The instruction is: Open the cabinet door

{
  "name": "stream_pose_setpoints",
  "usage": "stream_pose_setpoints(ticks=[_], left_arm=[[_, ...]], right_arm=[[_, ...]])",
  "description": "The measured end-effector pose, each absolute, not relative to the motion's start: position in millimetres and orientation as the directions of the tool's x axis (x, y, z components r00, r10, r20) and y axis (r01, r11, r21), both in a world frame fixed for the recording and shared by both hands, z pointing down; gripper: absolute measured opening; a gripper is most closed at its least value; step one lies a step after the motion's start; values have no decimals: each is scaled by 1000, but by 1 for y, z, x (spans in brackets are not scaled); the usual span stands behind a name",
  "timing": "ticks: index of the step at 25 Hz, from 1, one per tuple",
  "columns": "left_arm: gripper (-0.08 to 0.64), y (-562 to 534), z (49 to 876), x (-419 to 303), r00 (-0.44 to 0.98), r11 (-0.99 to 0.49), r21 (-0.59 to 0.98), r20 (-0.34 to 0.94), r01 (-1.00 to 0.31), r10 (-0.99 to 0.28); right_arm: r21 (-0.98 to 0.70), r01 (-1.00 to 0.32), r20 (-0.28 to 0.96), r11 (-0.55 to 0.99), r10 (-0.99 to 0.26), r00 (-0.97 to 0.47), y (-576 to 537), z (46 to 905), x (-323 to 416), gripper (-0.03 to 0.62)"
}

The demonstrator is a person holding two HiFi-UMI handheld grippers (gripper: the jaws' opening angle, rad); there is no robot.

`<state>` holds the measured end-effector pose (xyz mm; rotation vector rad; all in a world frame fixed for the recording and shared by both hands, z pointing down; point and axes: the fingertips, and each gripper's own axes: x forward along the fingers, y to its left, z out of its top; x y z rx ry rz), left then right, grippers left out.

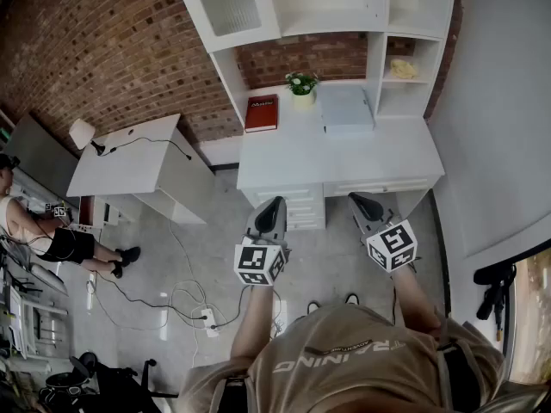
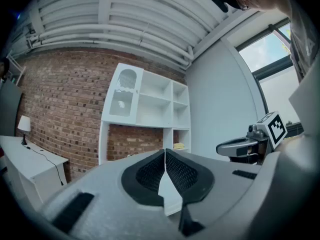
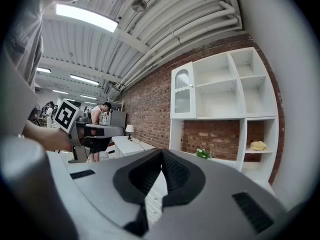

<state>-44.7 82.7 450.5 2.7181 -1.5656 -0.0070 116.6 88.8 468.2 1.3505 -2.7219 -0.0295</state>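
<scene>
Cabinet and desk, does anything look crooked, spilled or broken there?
Nothing stands out: the cabinet door sits shut and square, the plant stands upright, and the desk shows no spill.

I count two grippers, my left gripper [image 1: 274, 203] and right gripper [image 1: 360, 200], one cabinet door [image 1: 228, 5], one red book [image 1: 262, 113], one potted plant [image 1: 301, 84] and one lamp [image 1: 82, 133].
</scene>
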Motion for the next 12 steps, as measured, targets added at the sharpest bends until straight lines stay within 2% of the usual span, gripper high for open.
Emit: stream_pose_setpoints(ticks=[12], left_arm=[[14,74,460,-70,539,-538,35,15,-842,-842]], right_arm=[[37,-814,110,580,-812,-574,87,479,90,12]])
